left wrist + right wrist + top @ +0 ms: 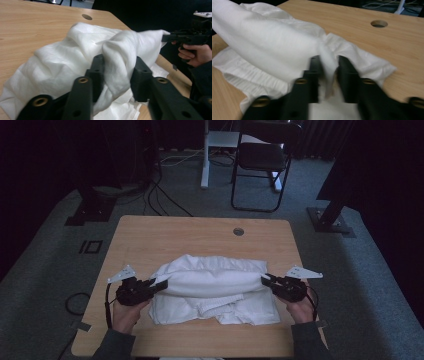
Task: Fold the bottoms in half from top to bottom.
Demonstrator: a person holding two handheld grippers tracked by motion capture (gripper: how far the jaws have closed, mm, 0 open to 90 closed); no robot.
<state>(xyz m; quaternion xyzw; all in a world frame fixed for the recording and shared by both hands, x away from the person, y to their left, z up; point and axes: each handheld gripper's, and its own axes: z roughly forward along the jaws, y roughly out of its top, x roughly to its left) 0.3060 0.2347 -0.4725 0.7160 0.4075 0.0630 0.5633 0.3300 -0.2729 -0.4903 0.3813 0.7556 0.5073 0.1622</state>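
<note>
High view: I counted one white cloth (212, 285), unlabelled, on one table (150, 235); left gripper (159, 285) and right gripper (266, 281) fingers each clamped it.

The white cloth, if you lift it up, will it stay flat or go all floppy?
Probably floppy: the white cloth sags and wrinkles between the left gripper and right gripper. It likely weighs little, since pinched edges hold a fold up. It bunches between the jaws, so it probably won't slip easily.

White cloth (215, 280) — black jaws
</note>
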